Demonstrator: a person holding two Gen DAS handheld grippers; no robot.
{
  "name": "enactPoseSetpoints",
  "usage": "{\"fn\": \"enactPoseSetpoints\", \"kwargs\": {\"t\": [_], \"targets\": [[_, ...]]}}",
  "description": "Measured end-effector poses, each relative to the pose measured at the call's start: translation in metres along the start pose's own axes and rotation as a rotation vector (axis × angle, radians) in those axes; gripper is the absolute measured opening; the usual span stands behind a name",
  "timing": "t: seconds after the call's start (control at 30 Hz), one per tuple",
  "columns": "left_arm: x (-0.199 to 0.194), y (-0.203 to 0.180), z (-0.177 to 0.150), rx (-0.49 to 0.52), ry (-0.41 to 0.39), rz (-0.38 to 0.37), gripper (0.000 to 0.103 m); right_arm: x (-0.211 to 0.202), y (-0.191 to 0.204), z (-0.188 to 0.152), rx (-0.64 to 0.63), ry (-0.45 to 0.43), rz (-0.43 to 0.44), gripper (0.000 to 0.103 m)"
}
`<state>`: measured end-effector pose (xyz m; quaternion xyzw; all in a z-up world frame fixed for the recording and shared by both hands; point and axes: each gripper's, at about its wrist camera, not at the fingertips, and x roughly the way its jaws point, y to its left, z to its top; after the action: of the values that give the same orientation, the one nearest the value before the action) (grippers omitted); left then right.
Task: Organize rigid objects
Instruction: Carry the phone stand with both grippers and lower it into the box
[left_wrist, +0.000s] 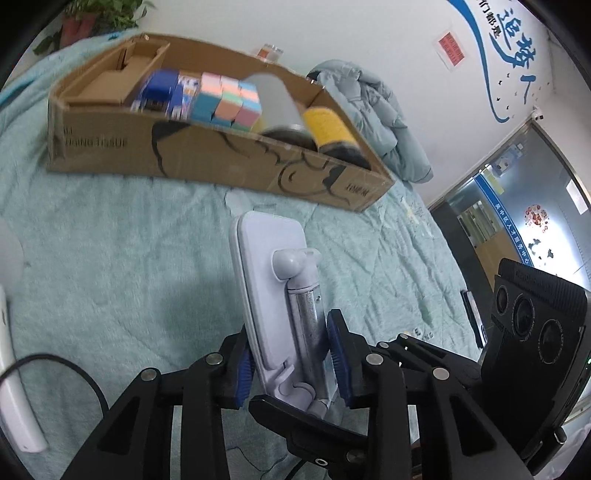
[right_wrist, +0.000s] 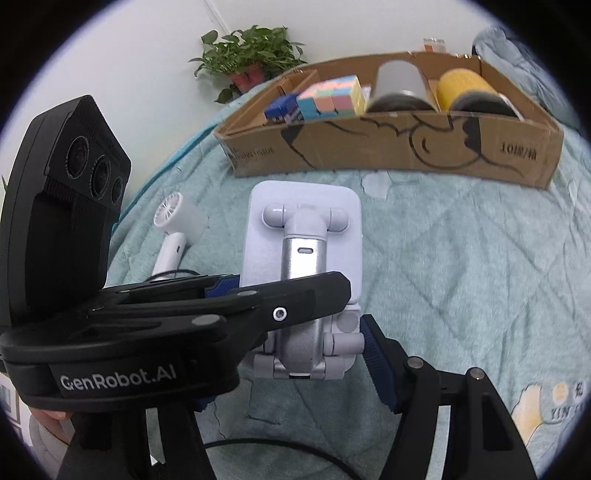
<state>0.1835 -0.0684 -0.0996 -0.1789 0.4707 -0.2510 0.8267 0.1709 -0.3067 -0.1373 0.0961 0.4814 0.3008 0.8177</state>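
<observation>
Beyond both claws' shared phone stand (right_wrist: 304, 236), a cardboard box (right_wrist: 388, 147) sits.

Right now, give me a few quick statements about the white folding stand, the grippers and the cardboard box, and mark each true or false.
1. The white folding phone stand is gripped by both the left gripper and the right gripper. True.
2. The brown cardboard box is empty. False: it holds pastel cube blocks, a grey cylinder and a yellow cylinder, both lying on their sides.
3. The white handheld fan lies on the green quilt, outside the box. True.
4. The stand is already in the box. False: it is held in front of it.
</observation>
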Motion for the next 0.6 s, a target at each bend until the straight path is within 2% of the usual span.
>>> {"fn": "enactPoseSetpoints", "kwargs": {"t": [0.23, 0.6], "targets": [[-0.023, -0.010, 0.038, 0.050, -0.076, -0.004, 0.033, -0.011, 0.011, 0.032, -0.044, -0.081, -0.018, 0.066], [-0.042, -0.028, 0.099, 0.153, -0.132, 0.000, 0.031, -0.017, 0.014, 0.081, -0.085, -0.156, -0.060, 0.066]]}}
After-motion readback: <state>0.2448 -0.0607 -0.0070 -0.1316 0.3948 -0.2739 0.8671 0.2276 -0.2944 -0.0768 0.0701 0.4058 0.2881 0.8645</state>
